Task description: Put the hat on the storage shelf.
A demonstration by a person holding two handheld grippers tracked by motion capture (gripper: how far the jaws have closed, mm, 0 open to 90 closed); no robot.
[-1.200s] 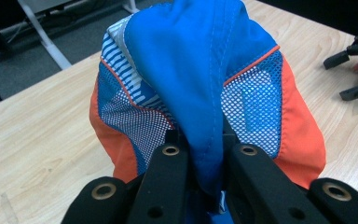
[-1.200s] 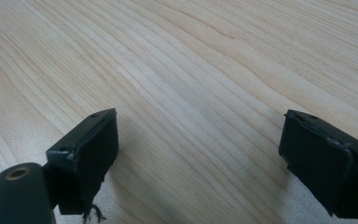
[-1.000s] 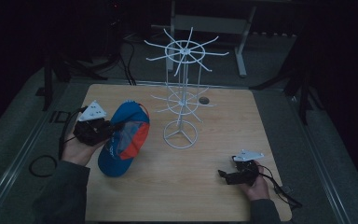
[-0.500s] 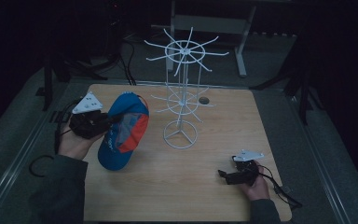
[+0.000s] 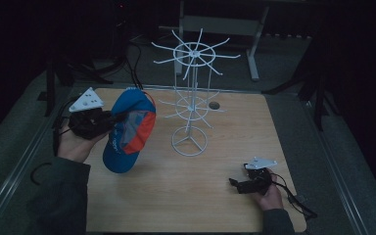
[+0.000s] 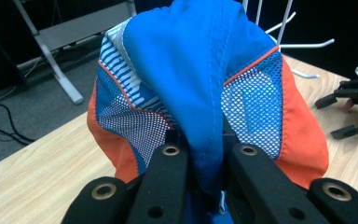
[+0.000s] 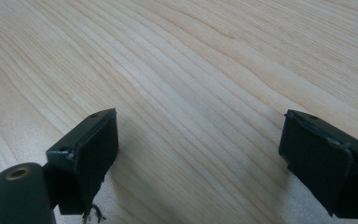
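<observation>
A blue and orange mesh cap hangs above the left part of the table, brim pointing down. My left gripper is shut on a fold of the cap's blue cloth, its jaws pinching the fabric between them. A white wire hat stand with radiating hooks rises from a ring base at the table's middle, just right of the cap. My right gripper rests low on the wooden table near the front right, open, with bare wood between its jaws.
A round hole sits in the tabletop behind the stand. Cables trail off both table sides. A metal frame stands on the dark floor beyond the far edge. The other gripper shows at the right of the left gripper view.
My left gripper has lifted the cap off the table and carried it up and slightly back, toward the stand. The right gripper has stayed put.
</observation>
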